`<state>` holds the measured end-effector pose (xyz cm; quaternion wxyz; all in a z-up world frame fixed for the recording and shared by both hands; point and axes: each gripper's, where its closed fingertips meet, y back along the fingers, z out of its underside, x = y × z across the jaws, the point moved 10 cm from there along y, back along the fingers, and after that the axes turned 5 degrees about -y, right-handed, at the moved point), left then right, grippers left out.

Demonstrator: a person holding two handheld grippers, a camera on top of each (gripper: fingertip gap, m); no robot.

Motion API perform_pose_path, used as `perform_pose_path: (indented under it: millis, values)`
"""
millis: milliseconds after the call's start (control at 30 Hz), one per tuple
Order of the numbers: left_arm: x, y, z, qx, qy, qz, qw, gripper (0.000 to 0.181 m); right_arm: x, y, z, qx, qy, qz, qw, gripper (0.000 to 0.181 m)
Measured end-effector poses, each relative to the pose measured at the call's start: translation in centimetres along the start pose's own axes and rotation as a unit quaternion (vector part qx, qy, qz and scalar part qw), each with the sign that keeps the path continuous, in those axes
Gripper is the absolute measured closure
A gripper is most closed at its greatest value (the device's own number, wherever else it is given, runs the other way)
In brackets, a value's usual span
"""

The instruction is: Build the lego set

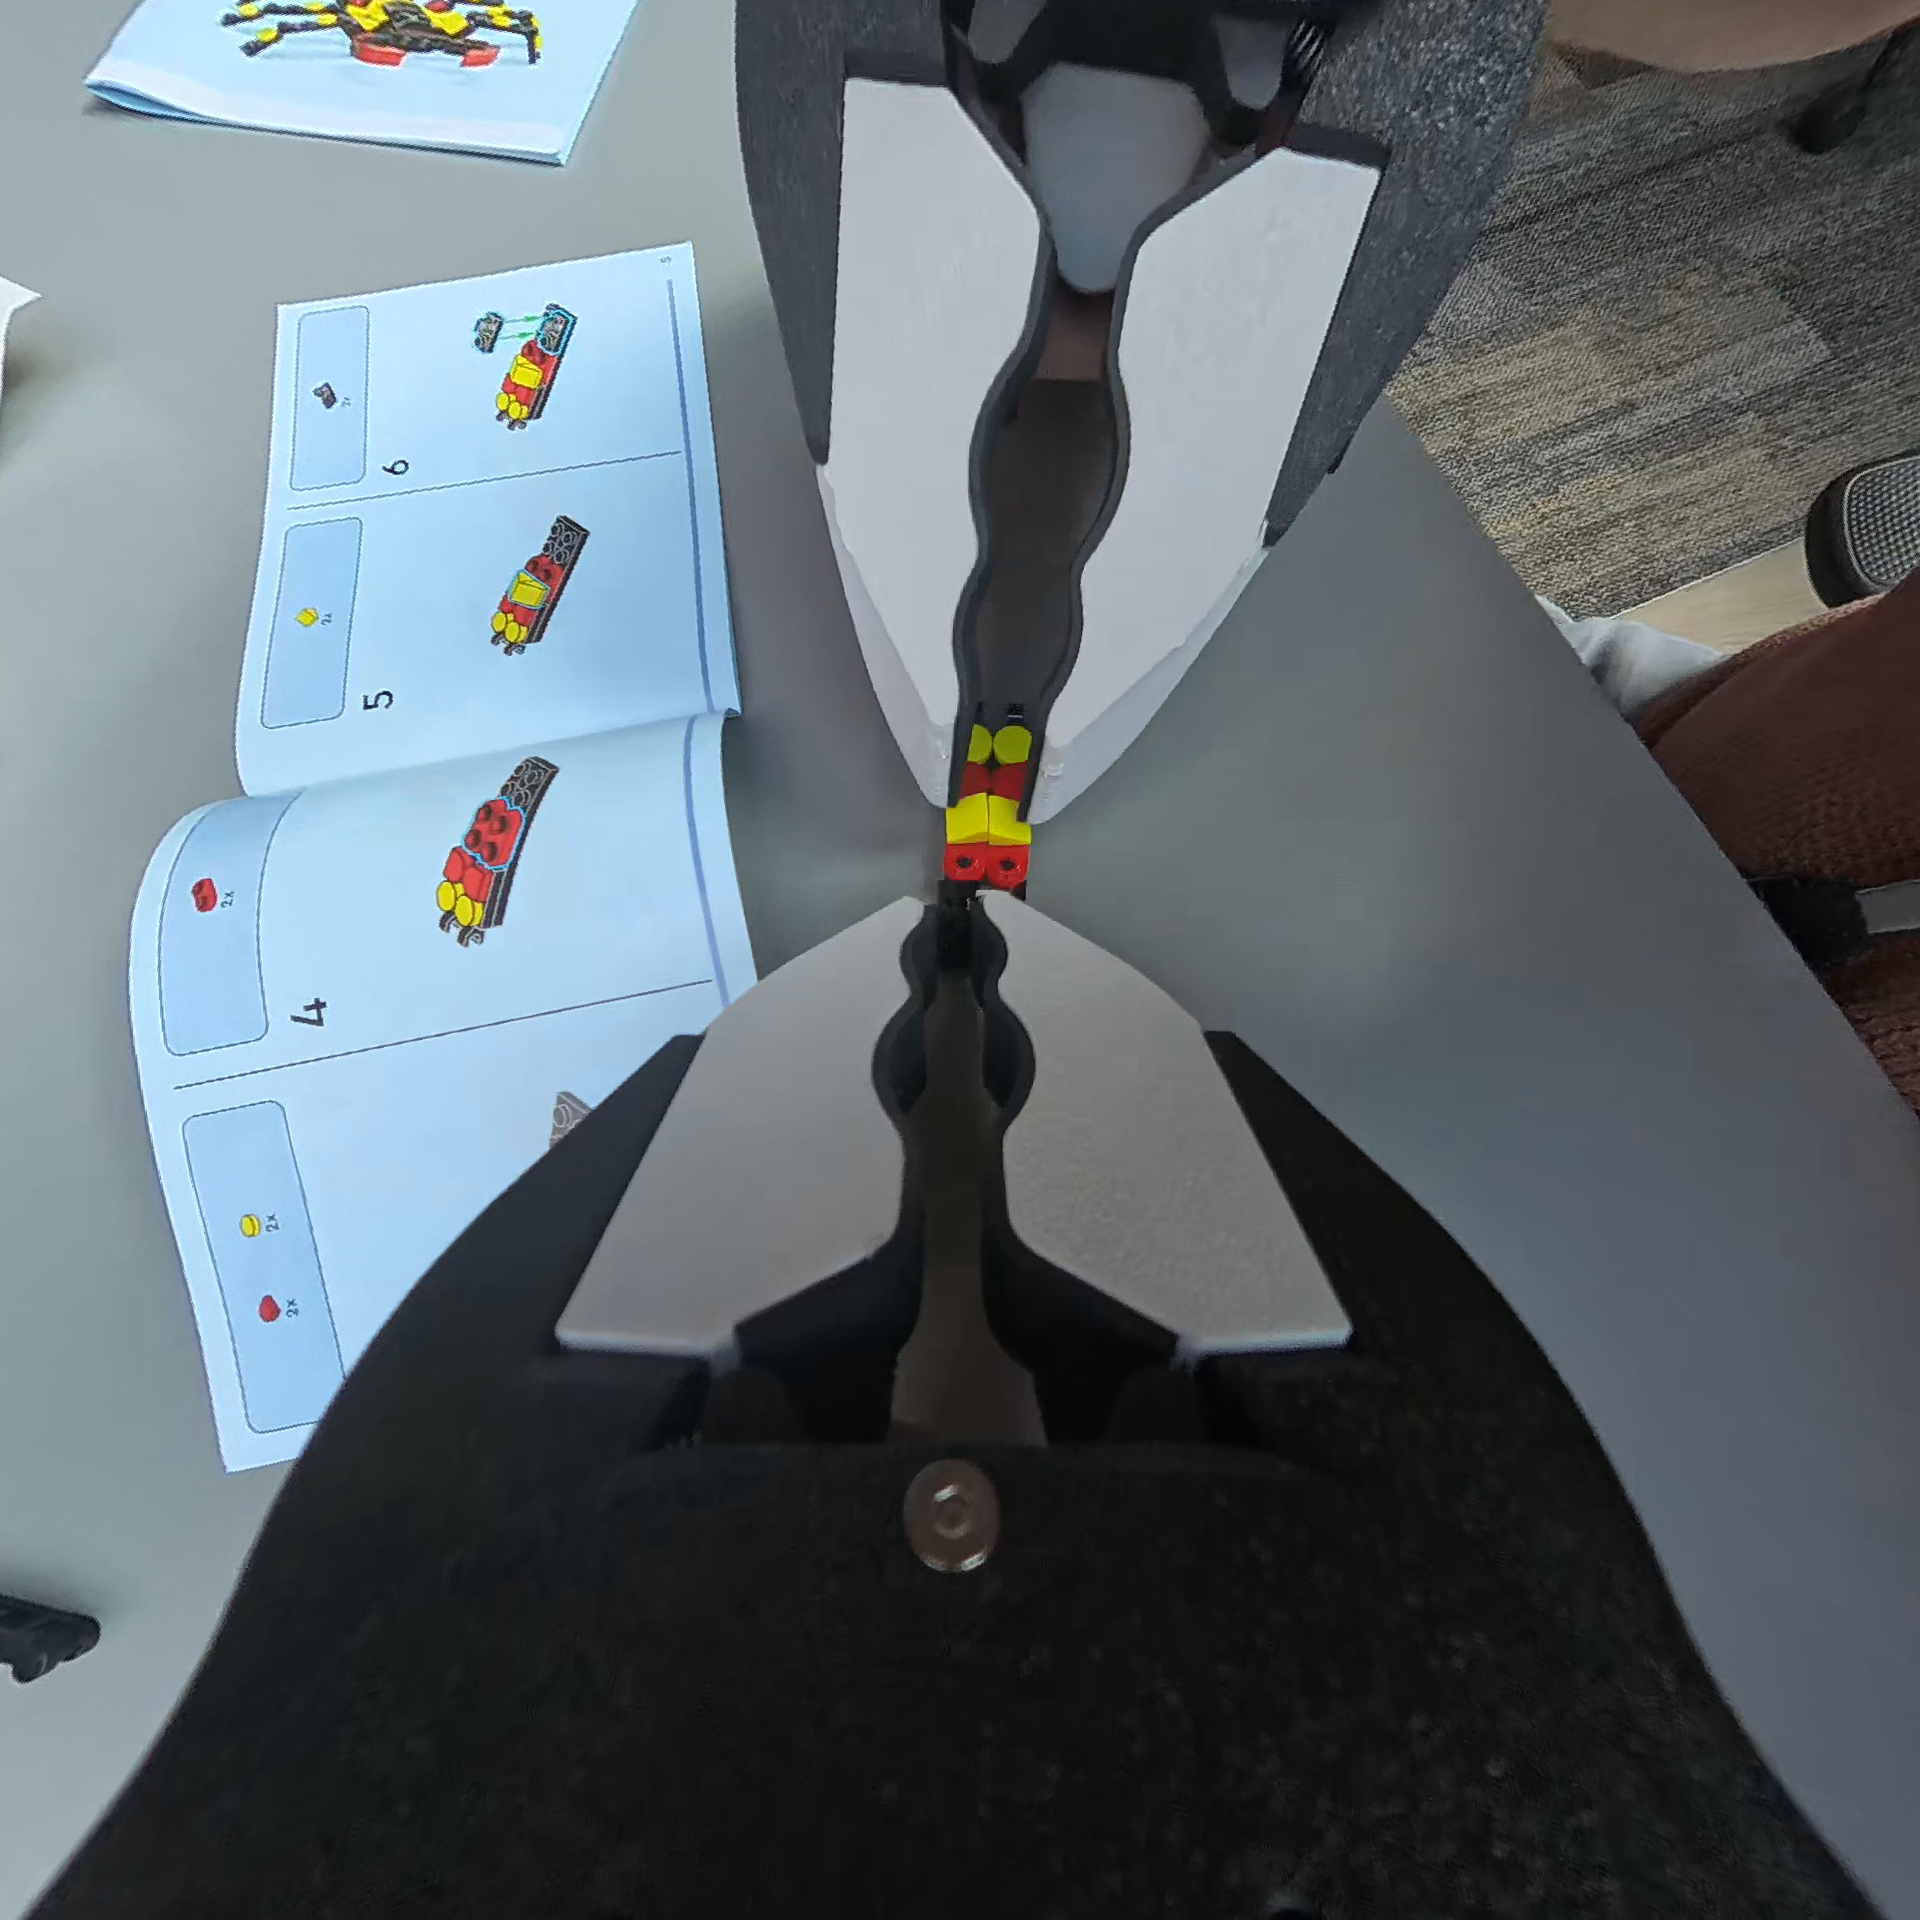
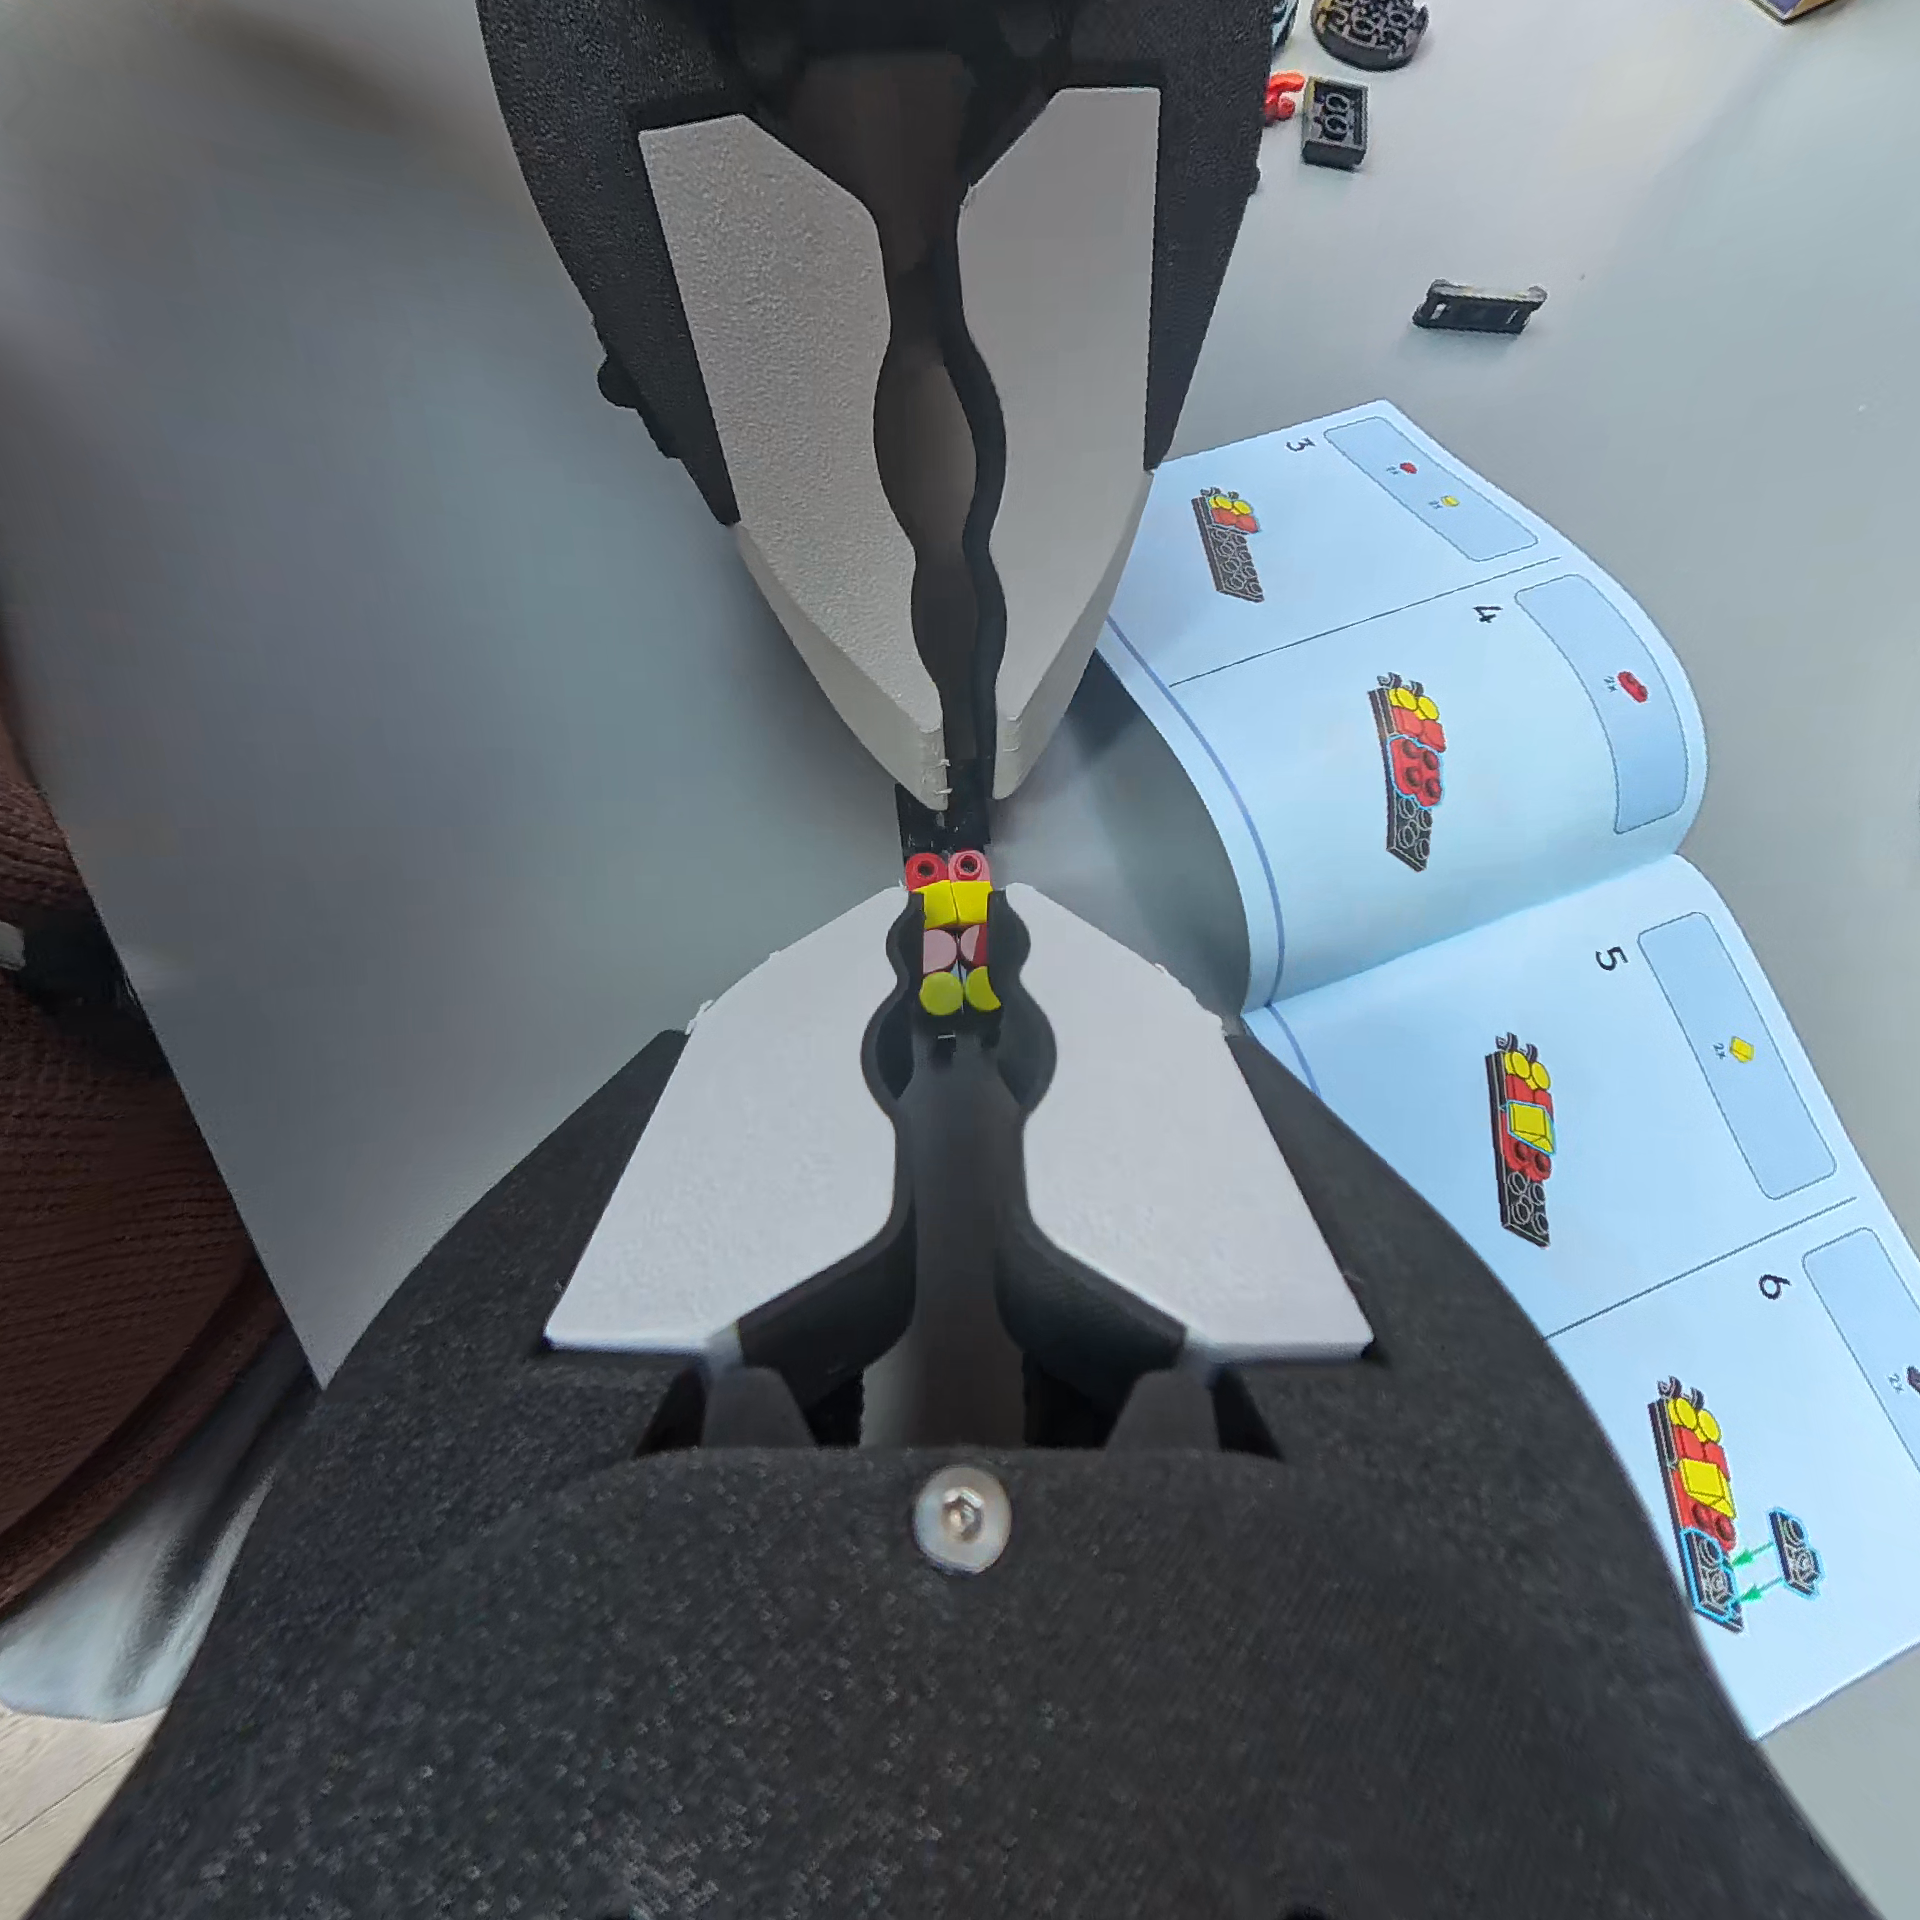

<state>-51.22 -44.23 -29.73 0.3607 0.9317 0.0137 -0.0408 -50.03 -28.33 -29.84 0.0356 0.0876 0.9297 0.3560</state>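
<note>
A small lego assembly (image 1: 987, 821), a black plate carrying red and yellow bricks, is held in the air between both grippers above the grey table (image 1: 1351, 935). My right gripper (image 2: 956, 896) is shut on its red and yellow part (image 2: 954, 935). It enters the left wrist view from the top (image 1: 989, 805). My left gripper (image 1: 954, 914) is shut on the assembly's black end (image 1: 951, 930). It shows in the right wrist view coming from the top (image 2: 966, 779), its tips on the black end (image 2: 933, 823). The grippers point tip to tip.
An open light-blue instruction booklet (image 1: 468, 727) lies on the table, also in the right wrist view (image 2: 1507, 935). A second leaflet (image 1: 364, 73) lies farther off. Loose black pieces (image 2: 1333, 120) (image 2: 1478, 307) (image 1: 42, 1647) and a red piece (image 2: 1283, 96) lie around. The table edge (image 1: 1558, 644) borders carpet and a brown chair (image 1: 1818, 748).
</note>
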Motion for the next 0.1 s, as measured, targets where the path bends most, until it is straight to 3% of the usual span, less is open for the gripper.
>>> perform_pose_path:
  millis: [33,100]
  values:
    - [-0.04,-0.04,0.03,0.001,0.002,0.006,1.000,0.176,0.05,-0.01,-0.08,0.003,0.001,0.001,1.000,0.171]
    - [-0.14,-0.13,0.11,0.004,0.005,0.012,1.000,0.176,0.15,-0.03,-0.42,0.007,-0.004,-0.003,1.000,0.172]
